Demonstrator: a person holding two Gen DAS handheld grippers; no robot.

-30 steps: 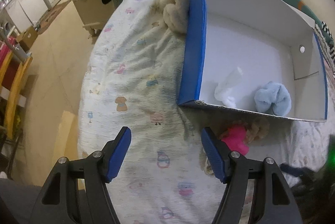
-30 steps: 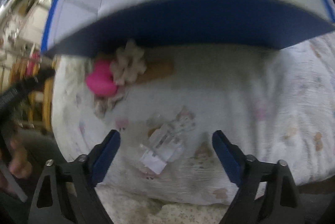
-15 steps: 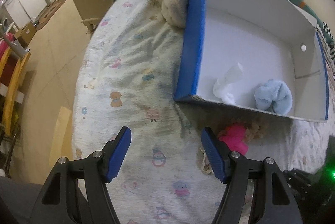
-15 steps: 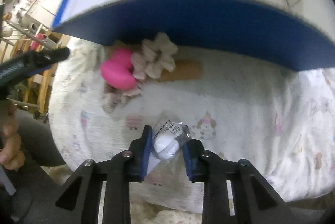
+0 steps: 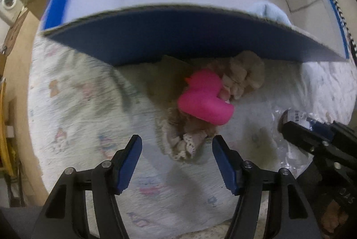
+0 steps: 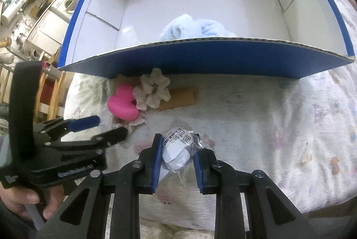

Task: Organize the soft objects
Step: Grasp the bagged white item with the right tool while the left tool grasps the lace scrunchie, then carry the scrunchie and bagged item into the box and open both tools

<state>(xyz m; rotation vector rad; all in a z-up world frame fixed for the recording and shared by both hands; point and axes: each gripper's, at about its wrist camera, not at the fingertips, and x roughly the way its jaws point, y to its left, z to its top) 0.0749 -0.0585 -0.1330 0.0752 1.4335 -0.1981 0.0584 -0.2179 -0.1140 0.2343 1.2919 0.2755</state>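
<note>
Now, step in hand: two pickups run side by side, both aimed at the box; some soft things are already in it, others lie on the bedsheet in front.
Bedsheet (image 6: pixel 279 118): pale, printed with small figures, and everything rests on it.
Box (image 6: pixel 200 55): white inside, blue outside, open at the top; its near blue wall stands just beyond the loose things.
Blue towel (image 6: pixel 191 29): already in the box, bunched against the near wall.
Left gripper (image 5: pixel 176 149): points straight down over the sheet; its jaws are closing, with a lacy cloth (image 5: pixel 180 145) lying between them but not yet pressed.
Pink duck (image 5: pixel 205 100): sits on that cloth, just beyond the left gripper's tips, touching a beige ruffled piece (image 5: pixel 243 76) near the box wall.
Right gripper (image 6: pixel 176 156): tilted steeply down, jaws drawn in tight on a small packet.
Small packet (image 6: pixel 178 145): a white wad in clear wrap with a printed label, pinched between the blue pads.
Next move, right: it likely needs a lift over the near wall, then a release inside.
Next move, left: probably lower a touch and finish closing on the cloth; the duck may tumble off when it rises.
</note>
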